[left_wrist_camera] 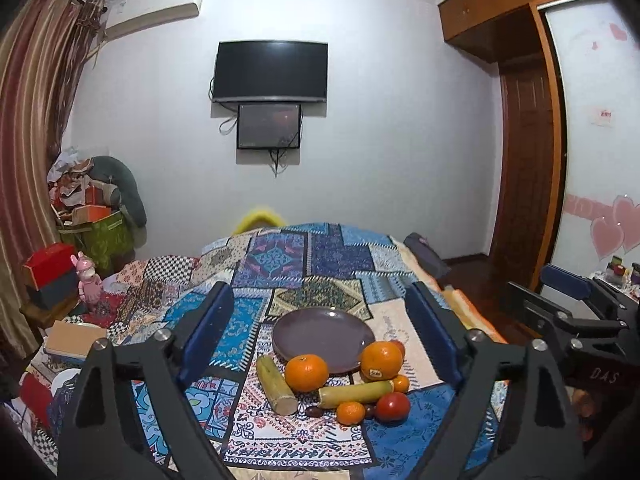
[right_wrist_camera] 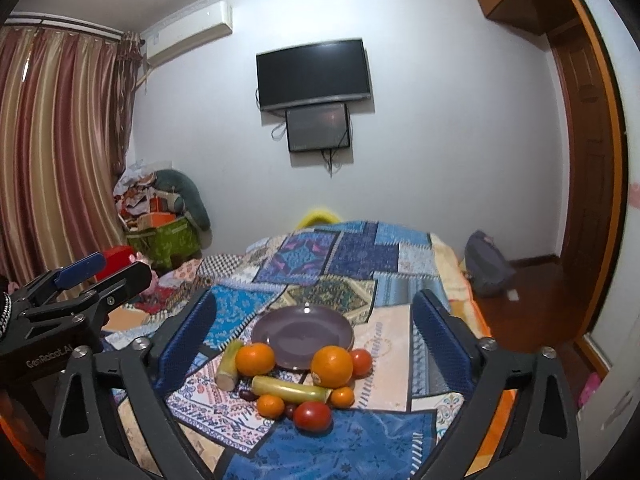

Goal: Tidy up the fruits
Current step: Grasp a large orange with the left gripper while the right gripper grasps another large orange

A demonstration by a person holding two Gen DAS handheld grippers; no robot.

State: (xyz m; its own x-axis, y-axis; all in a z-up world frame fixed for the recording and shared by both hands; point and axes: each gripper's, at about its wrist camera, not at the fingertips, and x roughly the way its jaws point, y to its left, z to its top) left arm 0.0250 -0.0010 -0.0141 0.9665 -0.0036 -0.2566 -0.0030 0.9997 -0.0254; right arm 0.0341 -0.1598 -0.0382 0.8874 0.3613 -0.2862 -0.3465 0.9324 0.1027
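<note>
An empty purple plate (left_wrist_camera: 320, 334) (right_wrist_camera: 300, 330) lies on the patchwork bedspread (left_wrist_camera: 304, 256). In front of it lie two large oranges (left_wrist_camera: 306, 372) (left_wrist_camera: 381, 360), two sugarcane pieces (left_wrist_camera: 276, 386) (left_wrist_camera: 356, 394), small tangerines (left_wrist_camera: 350, 412), red tomatoes (left_wrist_camera: 393, 406) (right_wrist_camera: 313, 416) and dark dates (left_wrist_camera: 313, 411). My left gripper (left_wrist_camera: 324, 328) is open and empty, held above the pile. My right gripper (right_wrist_camera: 316, 336) is open and empty too, beside it. Each shows in the other's view, the right one (left_wrist_camera: 560, 300) and the left one (right_wrist_camera: 96, 276).
The bed edge drops to a wooden floor (right_wrist_camera: 532, 296) on the right, with a dark backpack (right_wrist_camera: 486, 264) there. Boxes and a pink toy (left_wrist_camera: 88, 280) crowd the left side. A TV (left_wrist_camera: 272, 72) hangs on the far wall.
</note>
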